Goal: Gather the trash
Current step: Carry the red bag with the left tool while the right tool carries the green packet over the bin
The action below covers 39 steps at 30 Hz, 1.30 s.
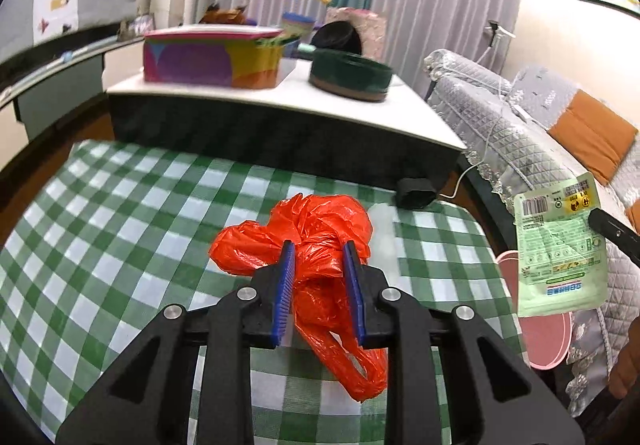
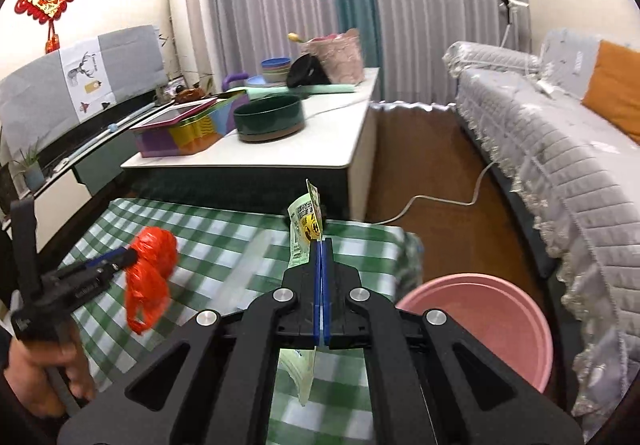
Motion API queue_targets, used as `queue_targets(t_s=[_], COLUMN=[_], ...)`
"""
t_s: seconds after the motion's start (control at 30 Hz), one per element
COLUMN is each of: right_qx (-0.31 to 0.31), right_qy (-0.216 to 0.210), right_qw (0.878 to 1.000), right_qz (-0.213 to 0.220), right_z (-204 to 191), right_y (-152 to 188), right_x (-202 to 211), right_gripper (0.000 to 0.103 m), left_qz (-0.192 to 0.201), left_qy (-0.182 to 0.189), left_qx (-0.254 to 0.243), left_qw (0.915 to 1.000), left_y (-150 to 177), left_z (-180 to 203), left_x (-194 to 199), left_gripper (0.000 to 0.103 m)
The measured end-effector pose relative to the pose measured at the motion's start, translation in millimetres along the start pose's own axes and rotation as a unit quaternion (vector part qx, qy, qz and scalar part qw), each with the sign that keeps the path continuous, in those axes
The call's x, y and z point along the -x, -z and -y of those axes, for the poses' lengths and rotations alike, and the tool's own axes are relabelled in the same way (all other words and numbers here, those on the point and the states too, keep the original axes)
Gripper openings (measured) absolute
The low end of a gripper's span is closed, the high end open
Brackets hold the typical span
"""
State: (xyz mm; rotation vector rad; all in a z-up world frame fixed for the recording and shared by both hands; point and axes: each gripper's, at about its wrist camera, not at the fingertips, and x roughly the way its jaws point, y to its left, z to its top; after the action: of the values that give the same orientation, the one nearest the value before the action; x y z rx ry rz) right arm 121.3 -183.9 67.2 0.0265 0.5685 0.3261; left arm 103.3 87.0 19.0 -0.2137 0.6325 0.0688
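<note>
Both grippers had something in them. Left gripper (image 1: 319,251) had its blue pads (image 1: 285,287) pressed in on a crumpled orange plastic bag (image 1: 320,241), narrowed but not fully together because the bunched film filled the gap; the jaws stood a little apart with the bag wedged between them. One loop of the bag hung below the fingers, and the whole bundle looked lifted off the green-and-white checked tablecloth (image 1: 120,229), though the blur at its far edge made me unsure whether any part touched the cloth. A hand (image 2: 44,369) gripped that tool's handle at the near left corner of the table.

Right gripper (image 2: 322,245) was clamped flat, its pads meeting on a pale green printed packet (image 2: 304,237) with a barcode and yellow warning marks; the packet stood on edge between the fingers, its top poking up past the tips and its lower end dangling under the jaws. From the left camera the same packet (image 1: 560,245) hung off to the right, past the table's edge and over a pink basin (image 2: 500,321) that sat on the floor just beside the table.

Beyond the cloth stood a white counter (image 2: 320,149) carrying a dark green round tin (image 2: 270,119) and a multicoloured box (image 2: 188,133). A grey quilted sofa (image 2: 560,149) with an orange cushion (image 2: 616,89) ran along the right wall, and grey curtains (image 2: 440,5) hung behind.
</note>
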Motion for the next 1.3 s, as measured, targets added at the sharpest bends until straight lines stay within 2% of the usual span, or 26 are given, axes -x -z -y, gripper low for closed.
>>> queue_targets(t_s=[0.3,0.63,1.13,1.3], right_qx=[-0.014,-0.027,-0.062,-0.059], right_qy=[0.032,0.047,0.076,0.102], right_qw=[0.999,0.998,0.993,0.99], right_qz=[0.028,0.044,0.065,0.071], right_z=[27,48,89,99], right_y=[17,32,32,30], right_x=[28,41,59,60], right_gripper=[0.001,0.001,0.001,0.001], left_qz=[0.023,0.024,0.022,0.021], left_qy=[0.032,0.05,0.071,0.078], left_qx=[-0.049,-0.07,-0.111,-0.117], left_qw=[0.998,0.996,0.991,0.9899], left_y=[6,23,34,33], left_z=[31,65,115,130], left_x=[21,25,25,23], left_gripper=[0.023,0.023,0.023,0.023])
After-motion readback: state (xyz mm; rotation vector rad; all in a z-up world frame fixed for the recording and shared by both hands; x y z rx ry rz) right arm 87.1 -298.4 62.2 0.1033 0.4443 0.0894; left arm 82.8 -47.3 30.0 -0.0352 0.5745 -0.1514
